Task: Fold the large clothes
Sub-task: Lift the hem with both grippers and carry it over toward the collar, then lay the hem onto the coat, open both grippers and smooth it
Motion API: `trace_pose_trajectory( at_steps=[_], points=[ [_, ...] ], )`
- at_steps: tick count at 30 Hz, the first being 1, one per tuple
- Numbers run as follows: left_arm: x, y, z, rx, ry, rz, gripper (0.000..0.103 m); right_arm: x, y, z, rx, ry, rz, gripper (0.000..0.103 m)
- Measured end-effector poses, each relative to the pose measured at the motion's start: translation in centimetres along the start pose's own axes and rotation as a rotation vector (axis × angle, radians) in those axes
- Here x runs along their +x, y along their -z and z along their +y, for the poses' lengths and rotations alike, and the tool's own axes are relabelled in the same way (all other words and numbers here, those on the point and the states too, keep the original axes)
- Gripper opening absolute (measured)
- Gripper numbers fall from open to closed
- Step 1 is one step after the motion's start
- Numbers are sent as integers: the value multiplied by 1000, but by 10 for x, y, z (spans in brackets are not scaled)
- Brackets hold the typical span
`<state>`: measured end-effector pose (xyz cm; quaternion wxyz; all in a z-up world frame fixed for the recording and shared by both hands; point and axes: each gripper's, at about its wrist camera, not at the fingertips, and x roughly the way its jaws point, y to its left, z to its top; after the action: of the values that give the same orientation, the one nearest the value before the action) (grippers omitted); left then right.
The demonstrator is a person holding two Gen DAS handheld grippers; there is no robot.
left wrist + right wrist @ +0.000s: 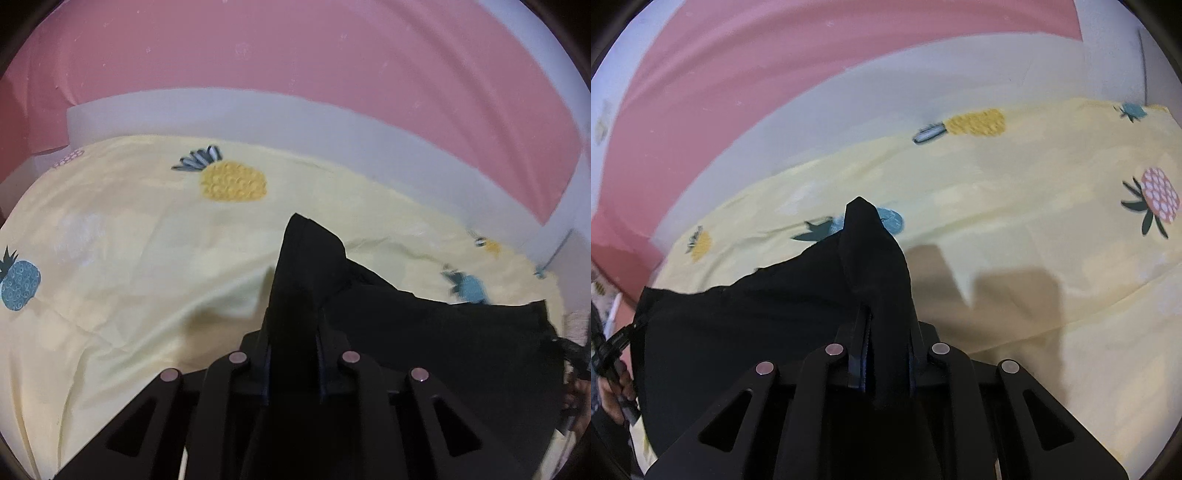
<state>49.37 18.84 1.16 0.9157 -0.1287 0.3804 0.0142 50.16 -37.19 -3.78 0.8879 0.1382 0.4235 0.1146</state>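
Left gripper (293,332) clamped on a bunched corner of the black garment (424,332), which sags over the pineapple sheet (129,258). Right gripper (886,332) likewise pinches a thick wad (871,251). Risks: uneven lift skews the fold, or a wad slips out.

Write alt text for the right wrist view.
The right gripper is shut on a bunched corner of a black garment, which spreads away to the left over a yellow pineapple-print sheet. Pink fabric lies behind the sheet.
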Motion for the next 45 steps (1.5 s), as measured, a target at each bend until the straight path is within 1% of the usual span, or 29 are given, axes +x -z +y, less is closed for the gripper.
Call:
trace_pose_trajectory(
  at_steps=[2,5,10,13,15,18,19,20,23,25,27,29,30,31,33,36,38,39,40,41,42,43,45],
  points=[
    [21,7,-1,9,-35,24,19,17,3,-2,3,24,16,14],
    [44,18,2,9,-60,40,19,34,6,-5,-9,39,34,14],
    [57,22,1,10,-75,40,20,51,8,-8,-21,58,54,15],
    [63,26,-4,37,-106,50,22,59,12,-7,-34,83,71,16],
    [67,26,-6,42,-118,62,25,62,13,-6,-39,97,86,18],
    [65,23,-8,50,-145,78,32,62,11,-3,-52,121,109,24],
    [61,21,-10,61,-163,81,33,58,9,-2,-52,126,108,28],
    [56,20,-12,73,-174,78,34,54,9,-2,-49,127,105,29],
    [38,14,-13,82,-176,75,34,33,6,0,-45,131,86,33],
    [24,11,-9,70,-166,67,35,13,6,6,-53,125,50,41],
    [4,10,-8,66,-164,36,41,-8,6,13,-67,109,8,43],
    [-17,12,-9,56,-163,-2,43,-32,11,25,-95,99,-36,43],
    [-30,15,-11,45,-150,-18,43,-41,14,31,-103,88,-55,43],
    [-42,21,-14,31,-115,-37,43,-54,23,40,-123,64,-76,43],
    [-68,42,-29,35,-30,-61,48,-69,41,56,-159,28,-93,44],
    [-94,90,-64,112,94,-66,49,-80,89,82,-233,-30,-72,44],
    [-100,124,-88,180,159,-50,49,-82,114,92,-269,-53,-56,44],
    [-98,138,-98,214,180,-40,49,-80,128,97,-292,-63,-50,44],
    [-91,150,-107,248,187,-25,49,-76,138,100,-312,-61,-42,44],
    [-80,159,-114,268,174,1,49,-67,146,103,-333,-51,-28,44],
    [-70,163,-118,277,153,4,52,-61,148,105,-350,-37,-25,44],
    [-62,163,-120,280,135,-3,53,-53,147,105,-369,-22,-39,44],
    [-48,153,-116,240,95,-13,54,-39,136,101,-359,11,-53,44]
  ],
)
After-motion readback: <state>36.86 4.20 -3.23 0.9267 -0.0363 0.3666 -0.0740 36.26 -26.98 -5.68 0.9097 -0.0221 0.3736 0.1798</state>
